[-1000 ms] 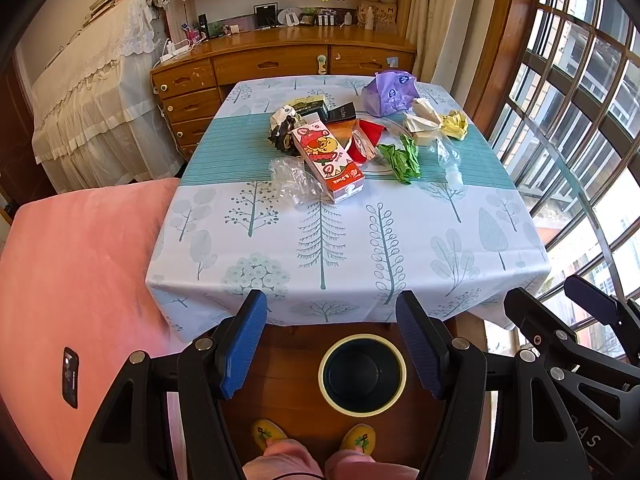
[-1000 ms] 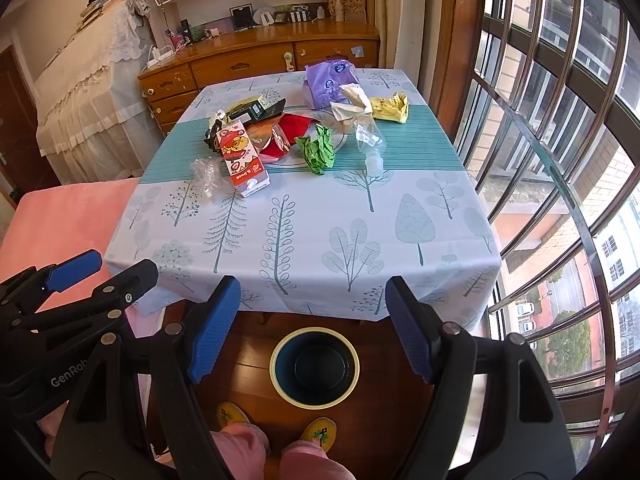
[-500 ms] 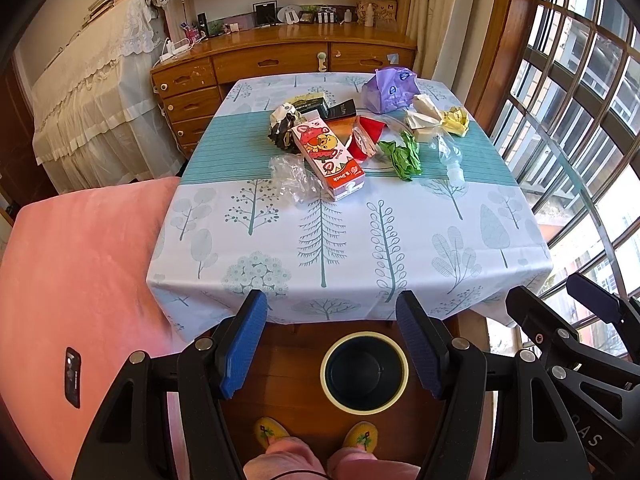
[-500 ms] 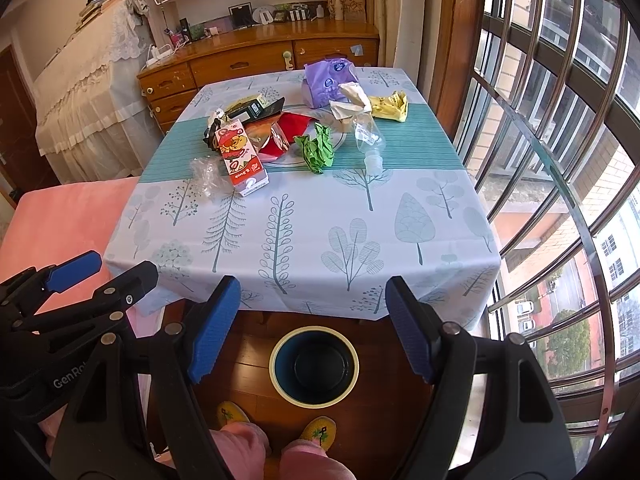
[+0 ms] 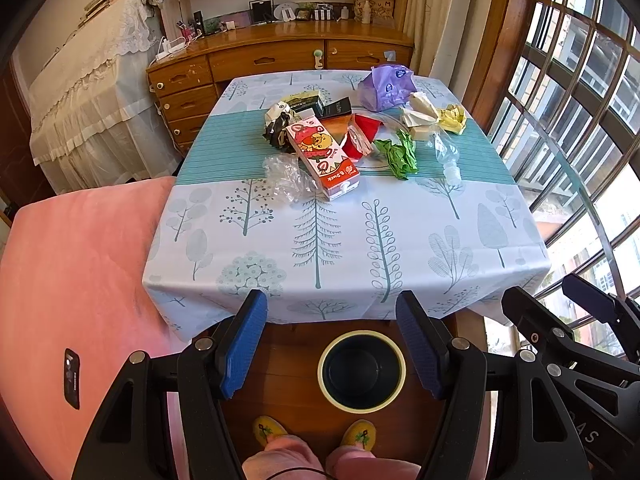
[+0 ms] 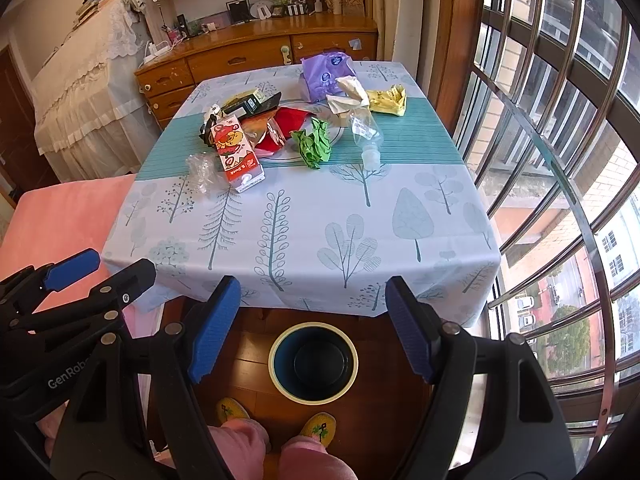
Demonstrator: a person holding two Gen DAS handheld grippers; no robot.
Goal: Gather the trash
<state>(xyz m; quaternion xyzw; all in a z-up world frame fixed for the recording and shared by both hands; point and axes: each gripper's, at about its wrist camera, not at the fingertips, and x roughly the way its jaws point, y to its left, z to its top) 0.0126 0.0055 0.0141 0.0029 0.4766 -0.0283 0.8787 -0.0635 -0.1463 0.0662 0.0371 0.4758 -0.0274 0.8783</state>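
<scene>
Two claws, left claw (image 5: pixel 331 344) and right claw (image 6: pixel 313 332), hover wide and empty above the bin (image 5: pixel 362 371), which stands on the floor at the desk's (image 5: pixel 400 248) near edge for easy drops. Trash (image 5: pixel 322 156) lies clustered beyond the bin, mid-desk, unreached.

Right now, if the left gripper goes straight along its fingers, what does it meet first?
Probably the near edge of the tree-print tablecloth, though depth is unclear. The open left gripper holds nothing; the round dark bin with a cream rim sits lower, on the floor.
</scene>
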